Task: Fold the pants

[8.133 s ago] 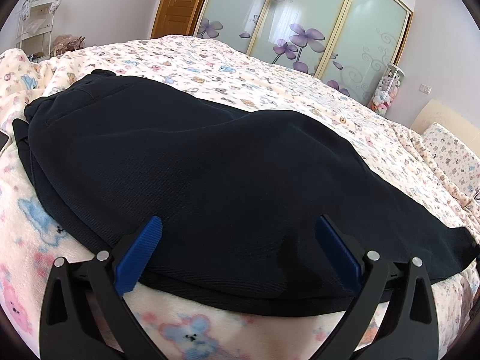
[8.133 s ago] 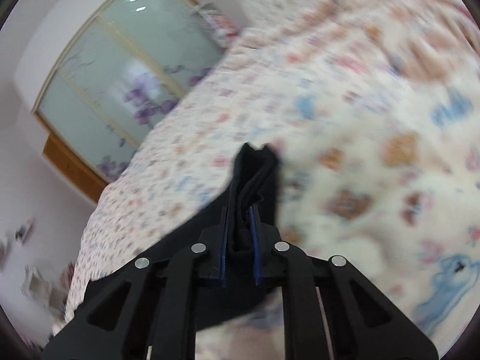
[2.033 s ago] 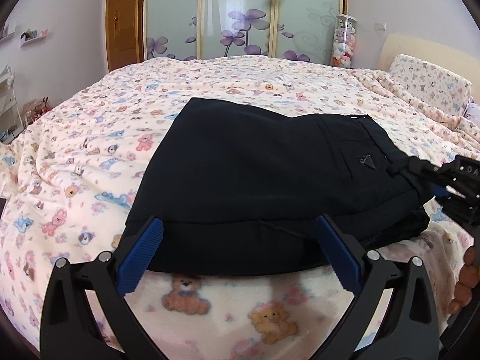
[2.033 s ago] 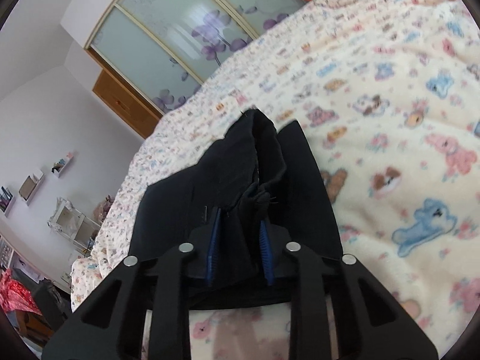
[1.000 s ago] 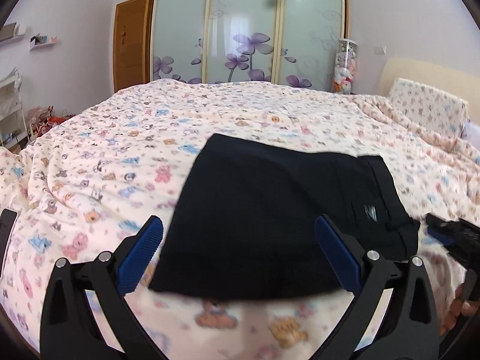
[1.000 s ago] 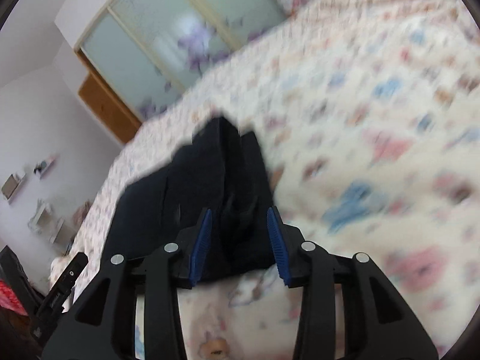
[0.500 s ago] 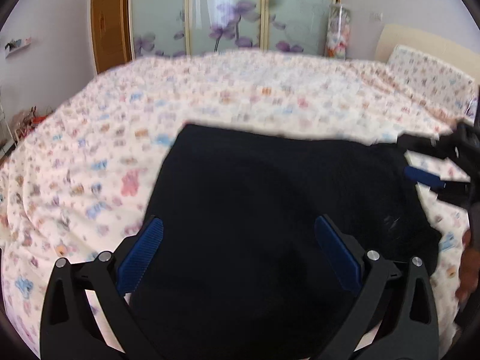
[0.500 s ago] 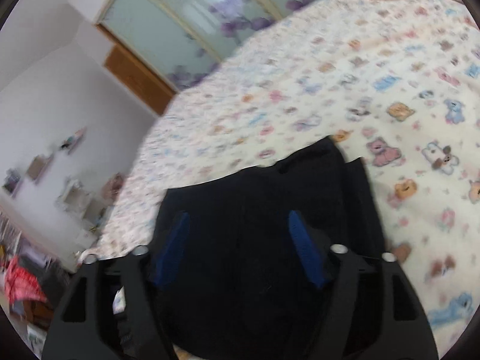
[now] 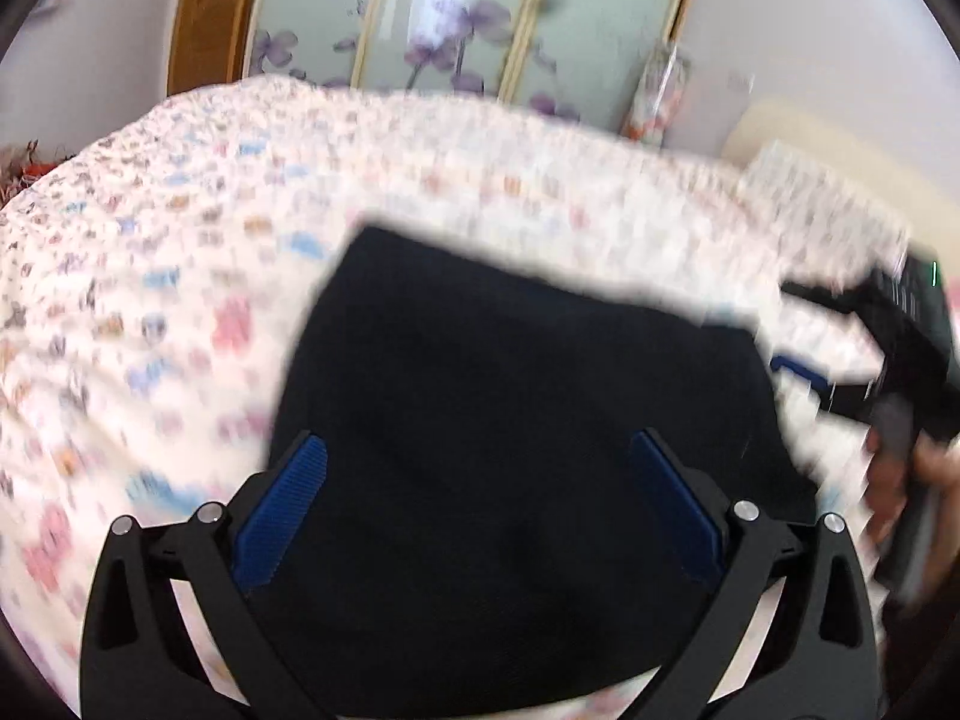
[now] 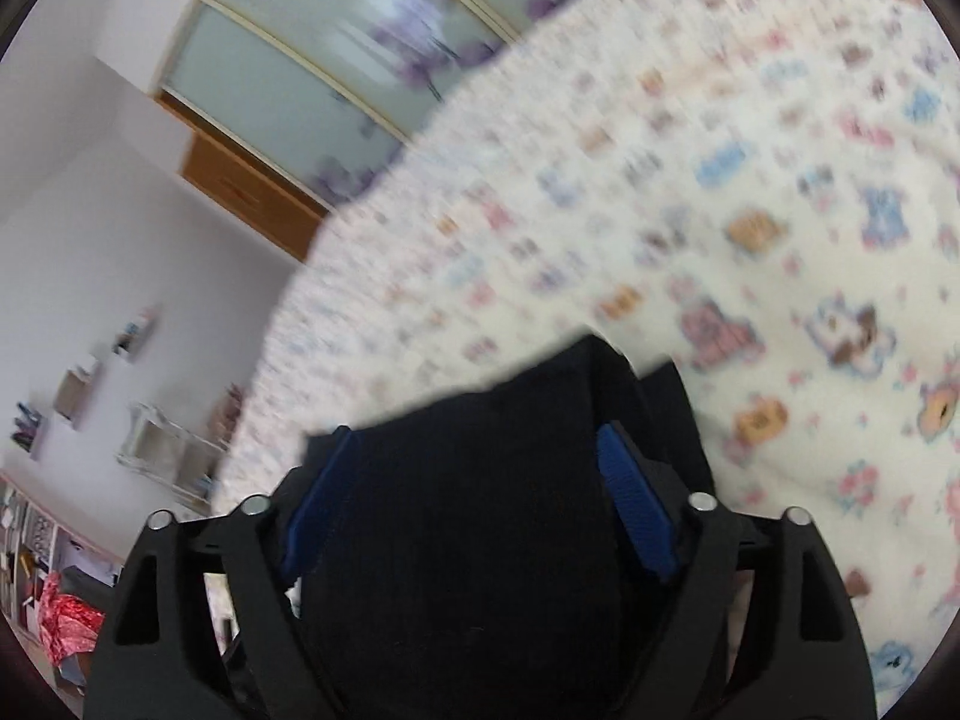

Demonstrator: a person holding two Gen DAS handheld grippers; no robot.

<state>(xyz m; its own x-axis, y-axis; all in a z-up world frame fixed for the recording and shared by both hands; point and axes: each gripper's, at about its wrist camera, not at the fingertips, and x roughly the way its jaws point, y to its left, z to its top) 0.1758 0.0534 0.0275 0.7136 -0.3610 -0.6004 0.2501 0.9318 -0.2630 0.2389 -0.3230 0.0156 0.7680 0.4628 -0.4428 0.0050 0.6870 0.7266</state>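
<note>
Folded black pants [image 9: 516, 420] lie as a compact rectangle on the bear-print bedspread [image 9: 180, 276]. My left gripper [image 9: 480, 480] hovers over their near part, jaws wide apart, blue pads clear of the cloth. In the right wrist view the same pants [image 10: 480, 540] fill the lower middle. My right gripper [image 10: 480, 480] is above them with its jaws opening, pads spread and nothing pinched. The right gripper [image 9: 840, 348] also shows at the far right edge of the left wrist view, past the pants' right side.
Sliding wardrobe doors with purple flowers [image 9: 468, 18] and a wooden door [image 10: 240, 186] stand behind the bed. A pillow [image 9: 822, 204] lies at the right. Shelves [image 10: 150, 444] and clutter line the left wall. A hand [image 9: 936, 480] holds the right tool.
My right gripper let go of the bunched waistband end and spread its jaws, swinging over the pants. My left gripper moved in over the folded pants, staying open.
</note>
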